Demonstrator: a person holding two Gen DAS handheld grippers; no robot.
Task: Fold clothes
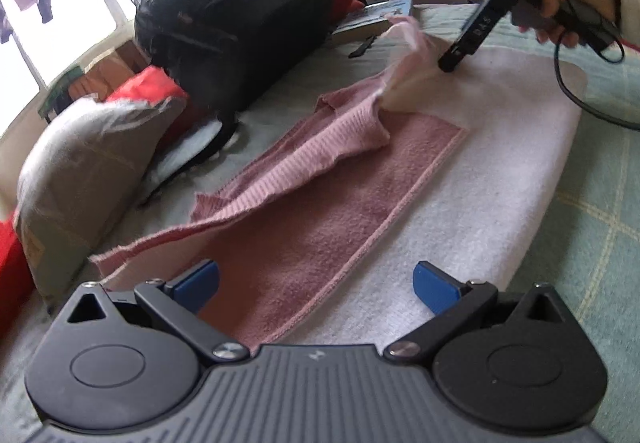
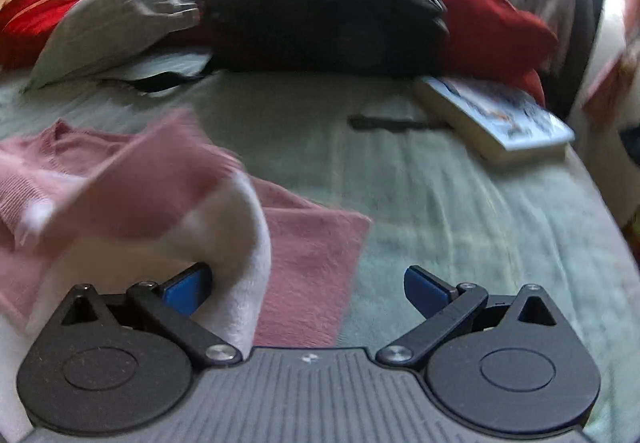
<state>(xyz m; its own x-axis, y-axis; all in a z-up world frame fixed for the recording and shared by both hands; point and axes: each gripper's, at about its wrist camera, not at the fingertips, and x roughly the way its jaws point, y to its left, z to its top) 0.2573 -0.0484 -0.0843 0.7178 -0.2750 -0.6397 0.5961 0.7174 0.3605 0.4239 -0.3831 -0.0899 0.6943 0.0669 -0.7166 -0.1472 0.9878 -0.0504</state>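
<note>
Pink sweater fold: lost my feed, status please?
Left tool open, empty, over pink sweater. Right tool open, white-lined flap draped on its left finger. Book off to the side.

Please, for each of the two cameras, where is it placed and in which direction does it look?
Left wrist: sits behind the open left gripper, looking along the pink-and-white garment on the bed; the person's right hand and right gripper show at the far end.
Right wrist: sits behind the open right gripper, looking across the bed toward the black backpack; a garment fold drapes over its left finger.
Shared: garment, backpack, grey pillow, book.
</note>
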